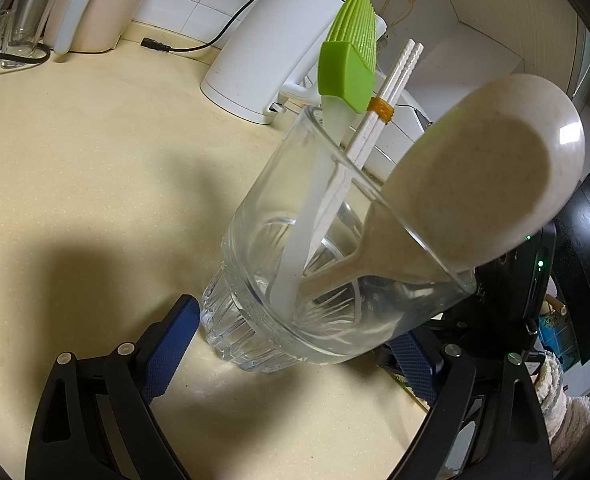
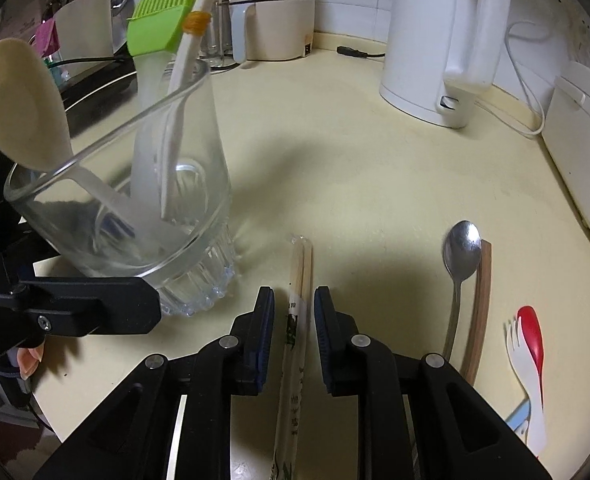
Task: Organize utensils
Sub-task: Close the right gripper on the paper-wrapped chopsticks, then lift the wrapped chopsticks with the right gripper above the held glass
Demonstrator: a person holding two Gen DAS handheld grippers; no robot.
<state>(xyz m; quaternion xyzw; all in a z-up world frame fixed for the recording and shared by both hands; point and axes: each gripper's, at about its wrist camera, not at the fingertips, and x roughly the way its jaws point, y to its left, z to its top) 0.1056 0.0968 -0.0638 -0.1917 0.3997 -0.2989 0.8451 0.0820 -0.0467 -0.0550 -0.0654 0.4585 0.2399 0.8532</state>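
Right gripper stands open astride paper-sleeved wooden chopsticks lying flat on the counter between its pads; light, stiff, slippery, best pinched mid-length. Left gripper brackets the clear ribbed glass tumbler, contact unclear.

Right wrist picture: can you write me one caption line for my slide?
Open right gripper straddles wrapped chopsticks on the counter, beside a glass holding utensils.
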